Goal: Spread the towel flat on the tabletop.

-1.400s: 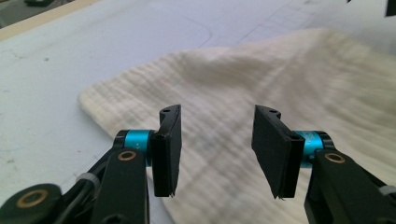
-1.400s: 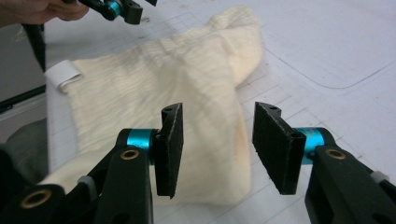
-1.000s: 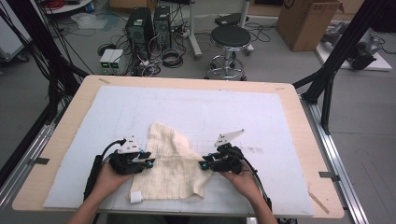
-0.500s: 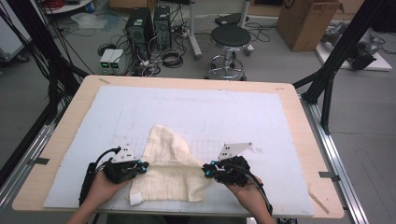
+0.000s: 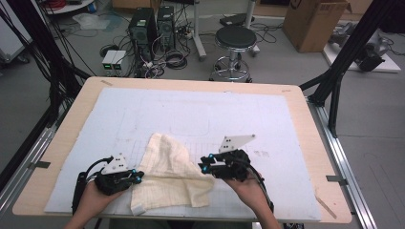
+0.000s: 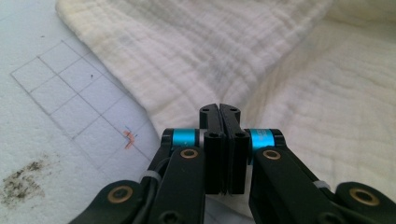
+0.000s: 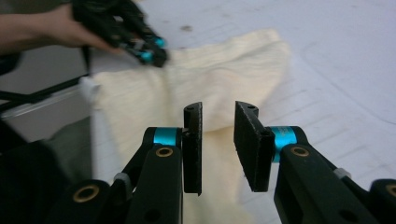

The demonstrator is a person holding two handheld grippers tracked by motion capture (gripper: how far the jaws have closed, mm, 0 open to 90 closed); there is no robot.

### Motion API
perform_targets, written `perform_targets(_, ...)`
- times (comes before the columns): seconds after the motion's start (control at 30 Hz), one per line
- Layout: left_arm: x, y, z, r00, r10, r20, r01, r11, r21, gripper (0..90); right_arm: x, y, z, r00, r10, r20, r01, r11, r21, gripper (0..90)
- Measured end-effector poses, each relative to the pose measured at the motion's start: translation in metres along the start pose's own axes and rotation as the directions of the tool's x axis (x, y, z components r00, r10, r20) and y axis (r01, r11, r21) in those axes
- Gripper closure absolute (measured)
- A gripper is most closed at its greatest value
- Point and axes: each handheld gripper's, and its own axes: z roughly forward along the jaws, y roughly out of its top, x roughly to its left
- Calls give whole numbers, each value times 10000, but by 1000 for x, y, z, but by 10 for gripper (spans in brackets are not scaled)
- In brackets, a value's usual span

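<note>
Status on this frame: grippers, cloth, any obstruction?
Left gripper shut at the cloth's edge; grip unconfirmed. Right gripper open, facing the cloth. Cloth crumpled on the white mat. Nothing in the way.

A grey floor stretches beyond the wooden table, whose top carries a white mat. Past the table's far edge stand a round black stool, two black computer towers amid tangled cables, and a cardboard box. Black frame struts flank both sides.
</note>
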Motion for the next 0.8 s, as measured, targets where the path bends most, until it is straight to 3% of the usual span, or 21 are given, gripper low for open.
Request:
perform_targets(0.1,0,-1,-1,10000,-26,-74,25,10000,-18,877,-18,1,17,9986,318,420,-331,9989,317,702)
perform_targets(0.2,1,-2,-1,10000,-46,-37,46,10000,-40,873,-32,-1,39,9980,536,347,-561,9956,754,656)
perform_targets(0.4,1,-2,-1,10000,9,-47,-9,10000,-54,867,-43,-4,75,9938,1083,-237,-1045,9864,1270,612)
perform_targets(0.5,1,-2,-1,10000,-1,-45,0,9999,-124,863,-44,-4,87,9893,1269,-718,-1162,9836,1383,695)
perform_targets(0.6,1,-2,-1,10000,24,-74,-25,9999,-152,862,-44,-3,91,9888,1077,-1031,-922,9852,1449,842)
perform_targets(0.7,0,0,-3,9997,113,-197,-120,9993,-354,862,-44,-1,84,9884,1127,-1019,-999,9873,1235,859)
perform_targets(0.8,-1,2,-2,9997,117,-209,-126,9990,-434,863,-40,3,70,9937,909,-653,-836,9908,1065,861)
